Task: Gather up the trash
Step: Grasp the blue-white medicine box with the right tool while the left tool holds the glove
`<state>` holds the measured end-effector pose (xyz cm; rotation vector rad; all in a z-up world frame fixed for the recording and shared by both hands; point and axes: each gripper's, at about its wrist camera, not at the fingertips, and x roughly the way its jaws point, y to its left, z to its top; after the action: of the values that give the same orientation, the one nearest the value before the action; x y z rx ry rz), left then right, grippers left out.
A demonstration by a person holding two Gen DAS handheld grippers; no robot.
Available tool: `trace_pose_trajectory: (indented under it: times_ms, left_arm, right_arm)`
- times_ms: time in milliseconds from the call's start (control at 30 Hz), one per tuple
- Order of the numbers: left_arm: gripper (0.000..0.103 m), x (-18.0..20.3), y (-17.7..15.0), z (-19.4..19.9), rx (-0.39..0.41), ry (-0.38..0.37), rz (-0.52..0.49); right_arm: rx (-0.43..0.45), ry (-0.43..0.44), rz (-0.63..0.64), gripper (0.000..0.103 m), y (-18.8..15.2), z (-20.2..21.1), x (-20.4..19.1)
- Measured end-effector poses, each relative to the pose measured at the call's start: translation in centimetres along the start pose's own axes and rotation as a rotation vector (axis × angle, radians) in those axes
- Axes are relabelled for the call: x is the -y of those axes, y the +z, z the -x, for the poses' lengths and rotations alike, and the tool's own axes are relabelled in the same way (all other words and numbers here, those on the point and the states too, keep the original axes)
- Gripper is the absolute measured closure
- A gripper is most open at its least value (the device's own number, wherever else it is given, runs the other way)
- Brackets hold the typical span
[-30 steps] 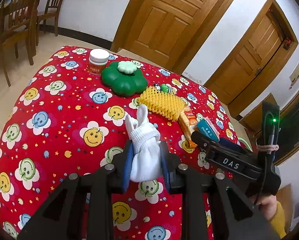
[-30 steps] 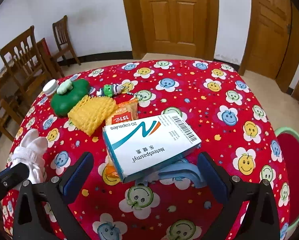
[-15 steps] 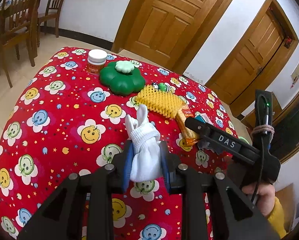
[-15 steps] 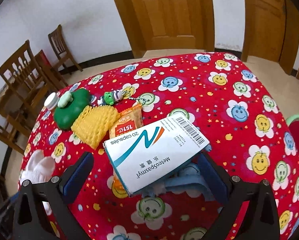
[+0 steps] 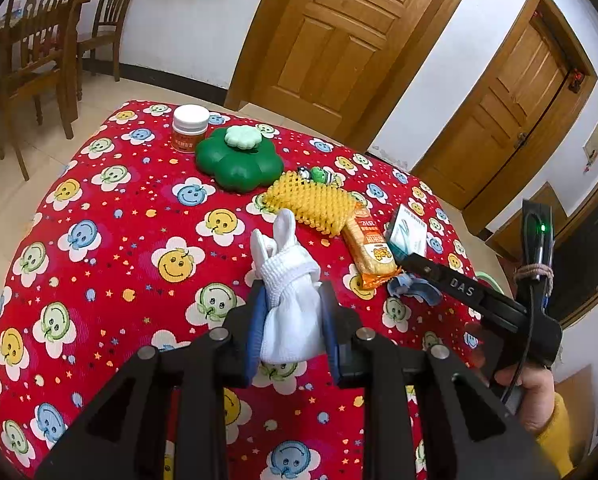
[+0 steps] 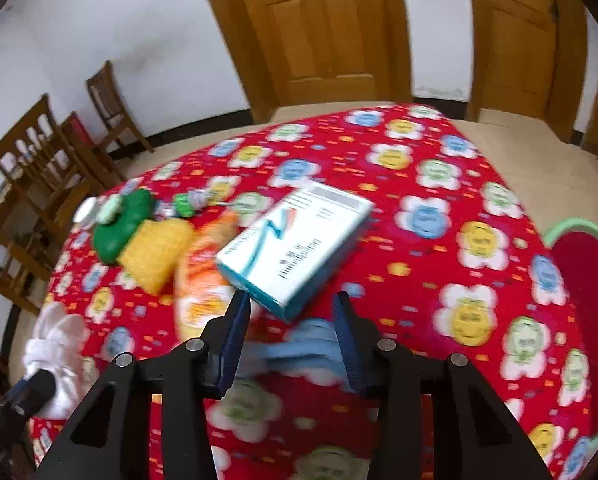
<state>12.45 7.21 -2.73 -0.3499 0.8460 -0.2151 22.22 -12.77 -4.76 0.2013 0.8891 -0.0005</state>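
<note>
My left gripper (image 5: 291, 292) is shut on a bundle of white socks (image 5: 287, 276), held just above the red smiley tablecloth (image 5: 99, 216). In the right wrist view, blurred by motion, my right gripper (image 6: 291, 304) is closing. The near corner of a white and teal medicine box (image 6: 299, 240) lies between the jaws, with a gap still showing at the right pad. A crumpled blue mask (image 6: 303, 344) lies under the jaws. An orange snack wrapper (image 5: 373, 248) and a yellow foam net (image 5: 311, 202) lie just left of the box.
A green flower-shaped container (image 5: 239, 164), a white-lidded jar (image 5: 190, 128) and a small green toy (image 5: 319, 174) sit at the table's far side. A red stool with a green rim (image 6: 587, 280) stands beside the table on the right. Wooden chairs (image 5: 39, 40) are at the far left.
The right gripper's jaws have drawn in from wide apart and it has shifted and rolled, with the box now between its tips. The left gripper still holds the socks.
</note>
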Motion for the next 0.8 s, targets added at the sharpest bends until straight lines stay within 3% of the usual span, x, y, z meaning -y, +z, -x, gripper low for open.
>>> trace_pose_trajectory:
  times_ms: [133, 233, 367, 433, 500, 800]
  left_arm:
    - [0.077, 0.4, 0.0, -0.2, -0.002, 0.000, -0.001]
    - [0.077, 0.3, 0.1, -0.4, 0.000, 0.000, 0.011]
    - [0.077, 0.0, 0.4, -0.8, 0.002, 0.016, 0.032]
    - [0.077, -0.3, 0.5, -1.1, 0.002, 0.028, 0.037]
    - [0.077, -0.4, 0.6, -1.2, 0.000, 0.034, 0.040]
    - [0.077, -0.3, 0.5, -1.6, 0.002, 0.036, 0.039]
  right_arm:
    - [-0.004, -0.053, -0.055, 0.059, -0.1, 0.4, 2.7]
    - [0.001, -0.029, -0.097, 0.058, 0.3, 1.0, 3.8]
    - [0.020, -0.017, -0.063, 0.053, 1.3, 1.5, 2.6]
    - [0.017, -0.020, -0.047, 0.040, 1.7, 1.0, 1.7]
    - [0.000, -0.019, -0.043, 0.034, 1.9, 0.2, 1.0]
    - [-0.026, -0.094, -0.029, 0.034, 2.7, -3.1, -0.3]
